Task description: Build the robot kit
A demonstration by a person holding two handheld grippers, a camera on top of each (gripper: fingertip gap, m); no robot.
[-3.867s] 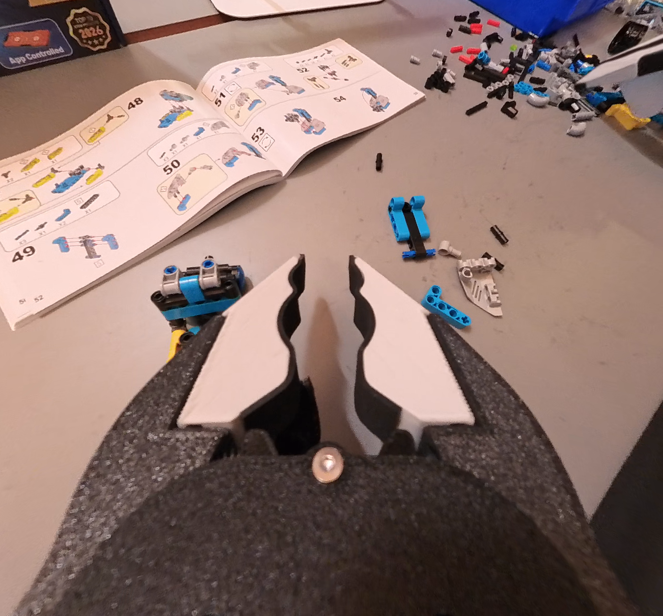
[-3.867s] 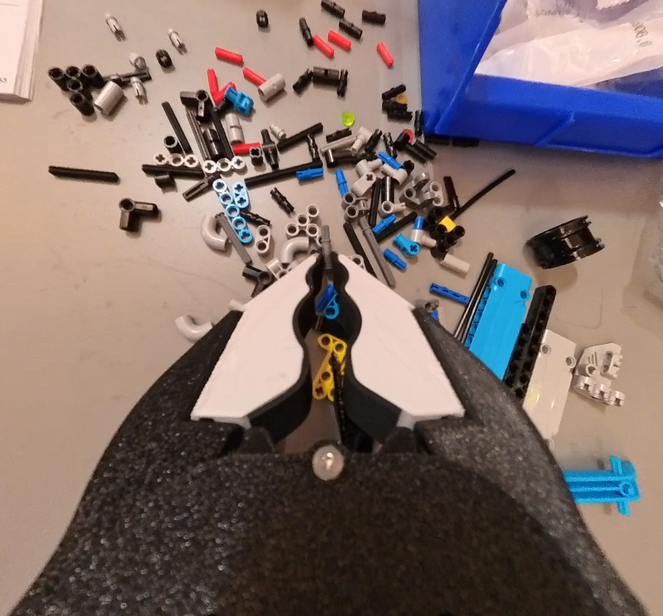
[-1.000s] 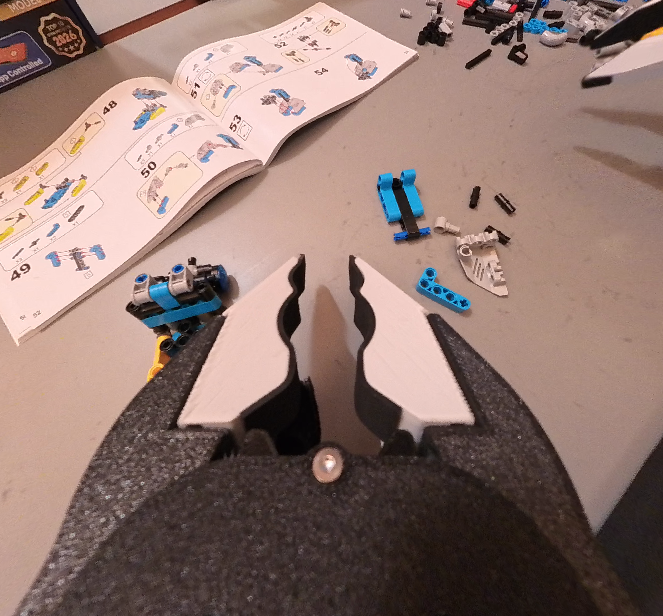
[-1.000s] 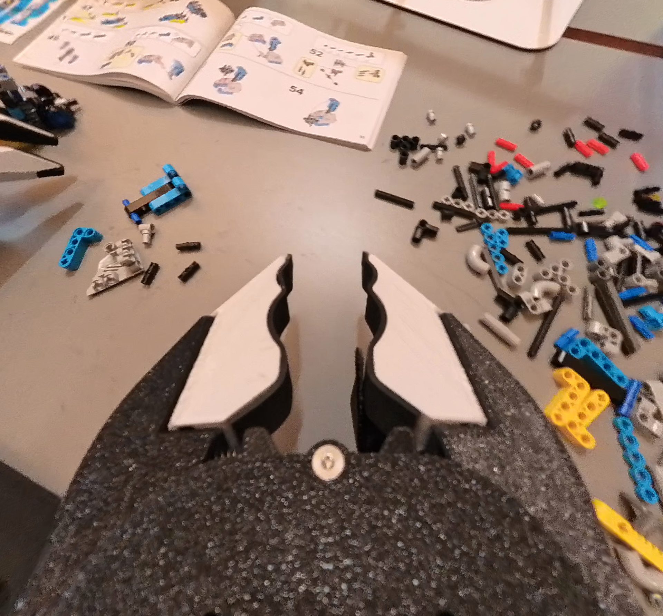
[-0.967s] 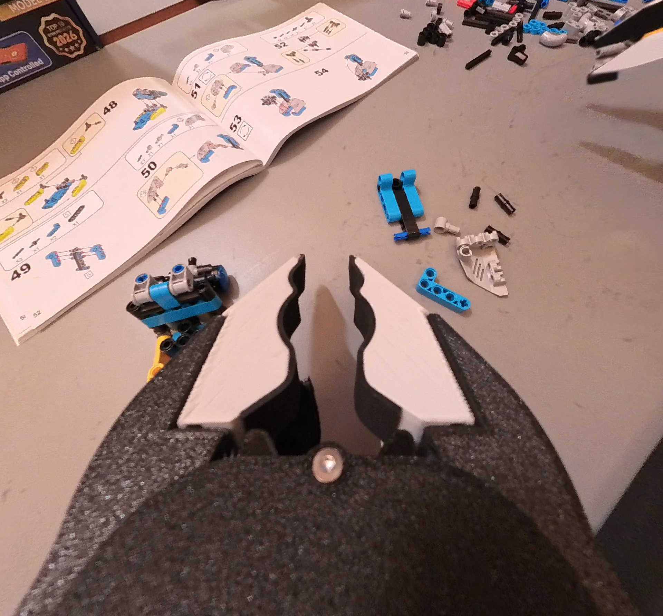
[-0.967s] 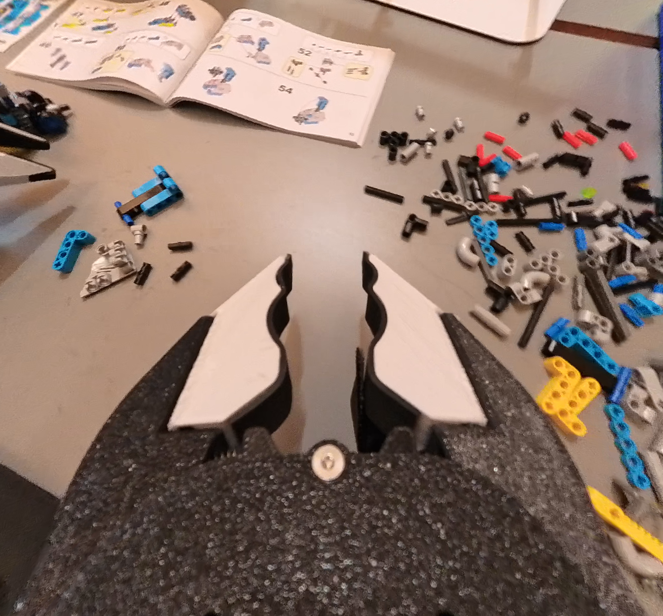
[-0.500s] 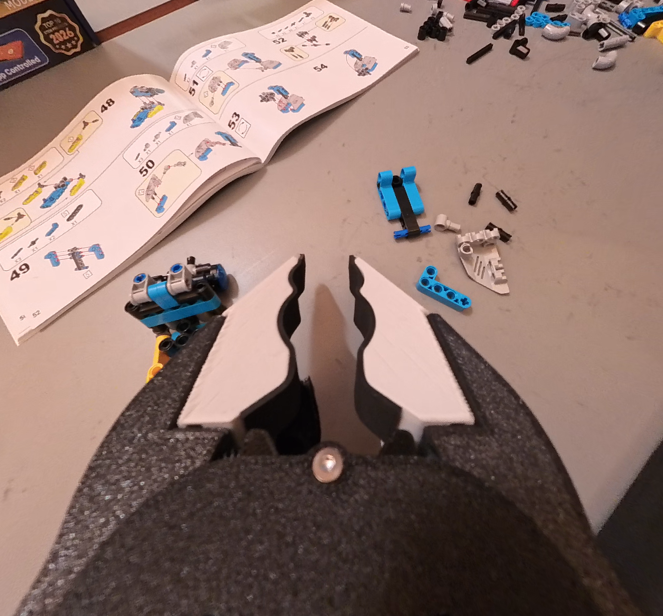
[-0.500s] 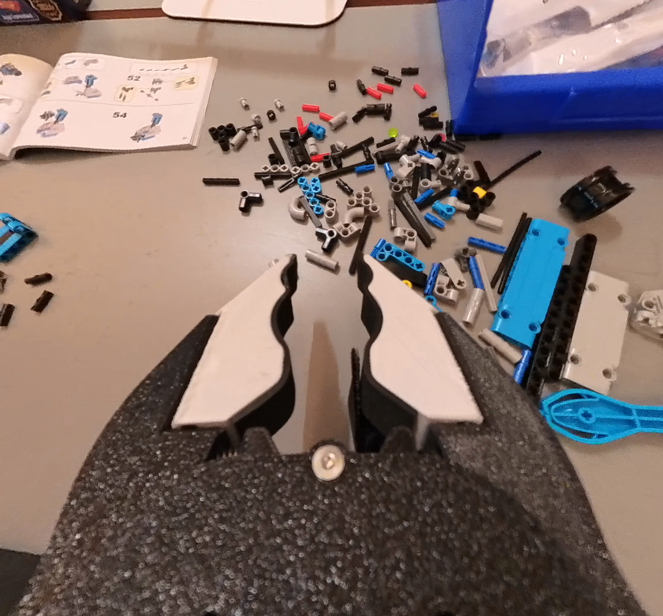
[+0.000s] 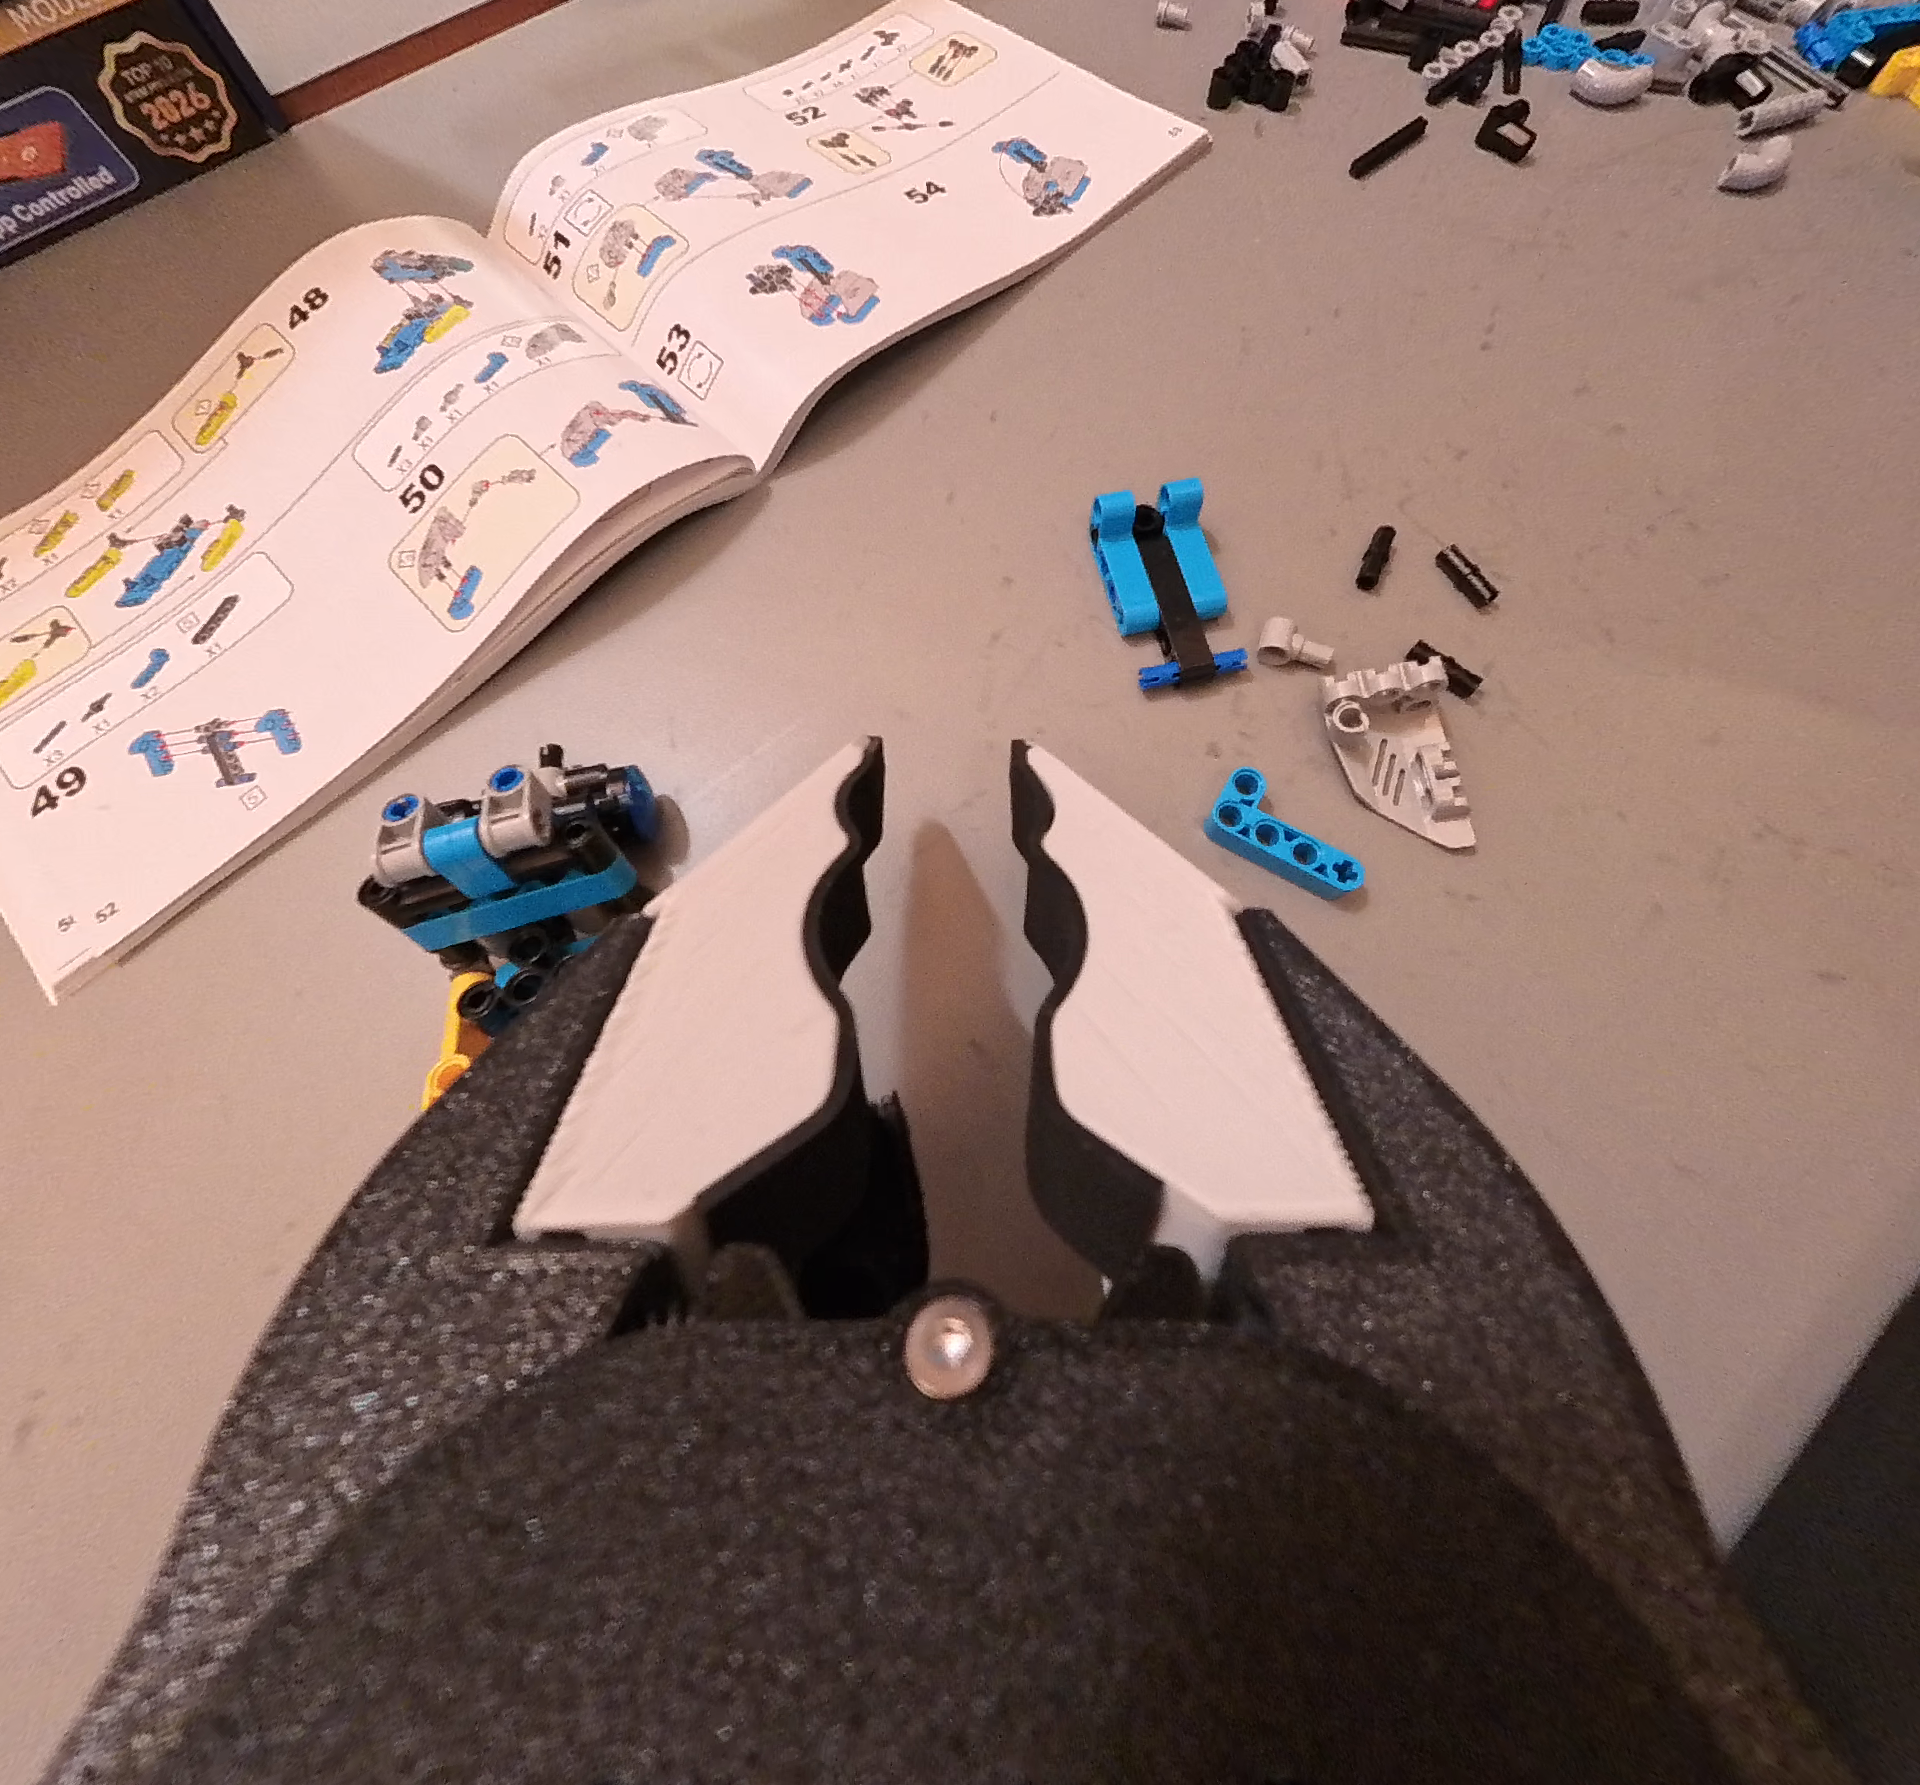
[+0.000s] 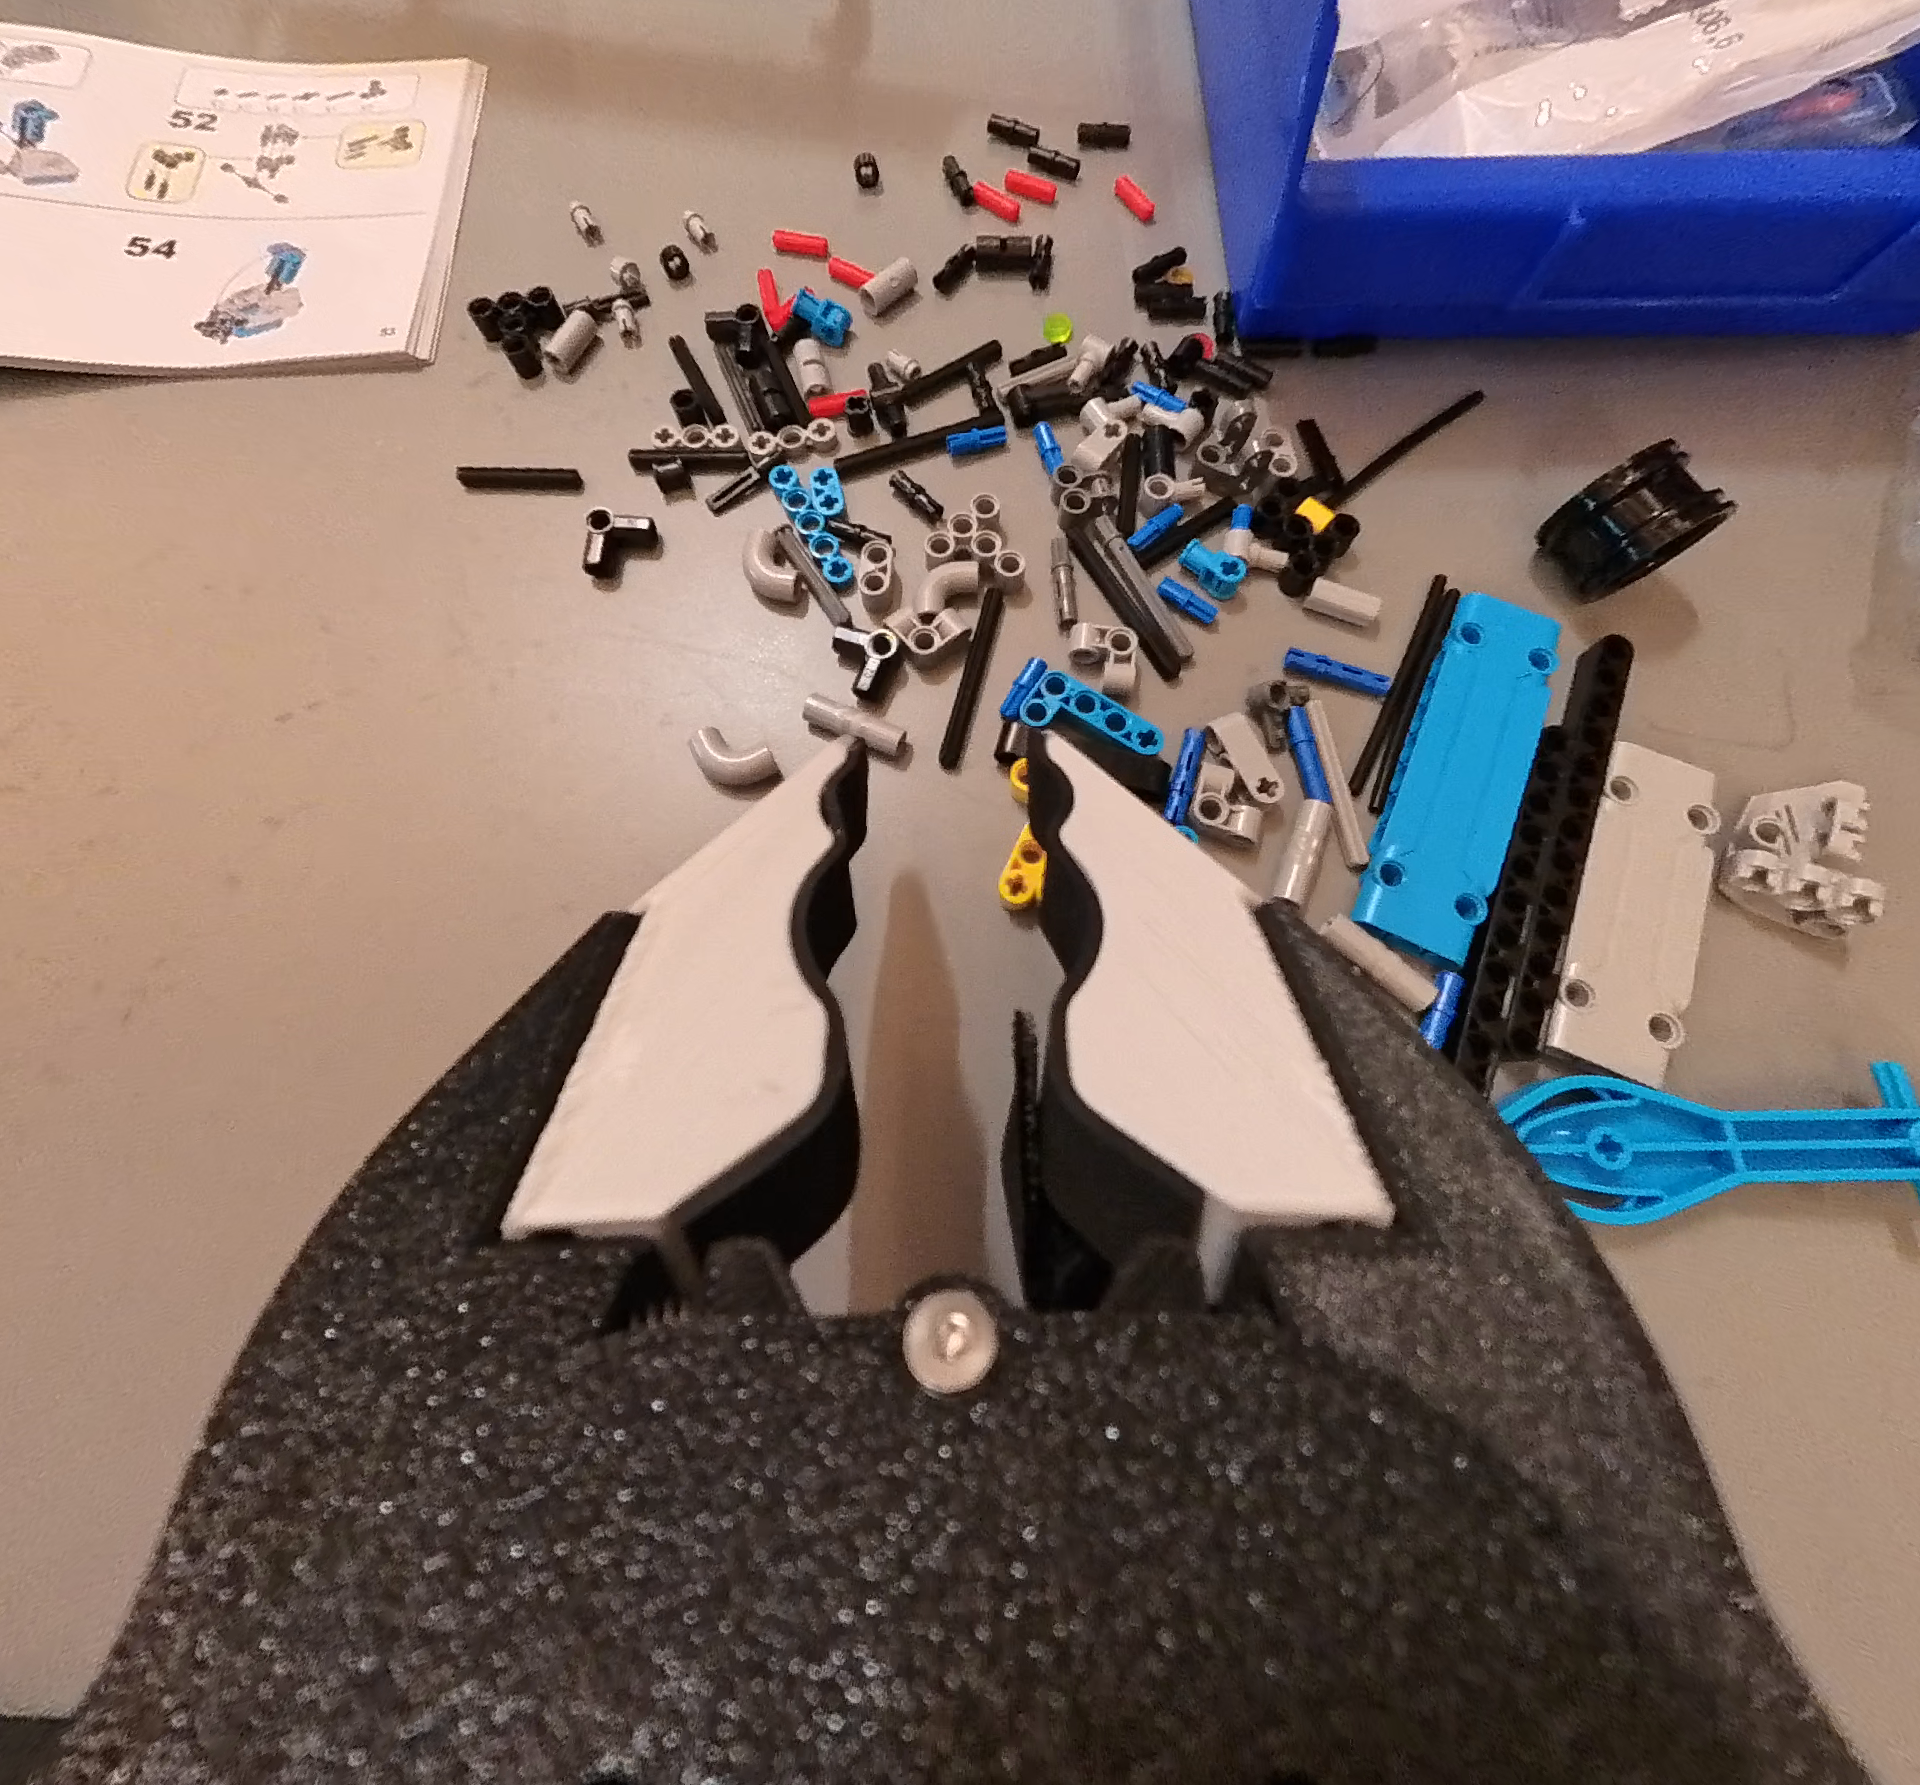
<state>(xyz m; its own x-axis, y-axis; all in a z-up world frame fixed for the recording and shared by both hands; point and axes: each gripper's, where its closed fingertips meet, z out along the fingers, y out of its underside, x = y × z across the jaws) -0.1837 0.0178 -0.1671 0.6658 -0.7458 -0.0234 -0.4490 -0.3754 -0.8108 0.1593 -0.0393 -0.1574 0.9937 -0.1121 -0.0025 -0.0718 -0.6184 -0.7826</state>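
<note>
Grey table (image 9: 1558, 447) runs under everything, and toy building bricks lie all over it. Far to the left sits a dark box (image 9: 94, 62), and next to it an open instruction booklet (image 9: 499, 405) lies flat. Just below the booklet stands a small half-built model (image 9: 499, 862) in blue, black and grey, with a bit of yellow under it. It looks only partly made, because so many bricks are loose.

The left gripper (image 9: 945, 759) hangs above bare table just beside that model, with its fingers apart and nothing between them. To its right lie a blue and black piece (image 9: 1158, 572), a blue bent beam (image 9: 1283, 836), a grey wedge panel (image 9: 1397, 759) and a few black pins.

Farther right, the right gripper (image 10: 945, 759) is also spread wide and holds nothing. Its tips are at the near edge of a big pile of loose bricks (image 10: 997, 488). A yellow beam (image 10: 1023, 862) peeks out beside its right finger. A blue bin (image 10: 1558, 249) with plastic bags stands behind the pile, and a black wheel (image 10: 1631, 520) lies near it.
</note>
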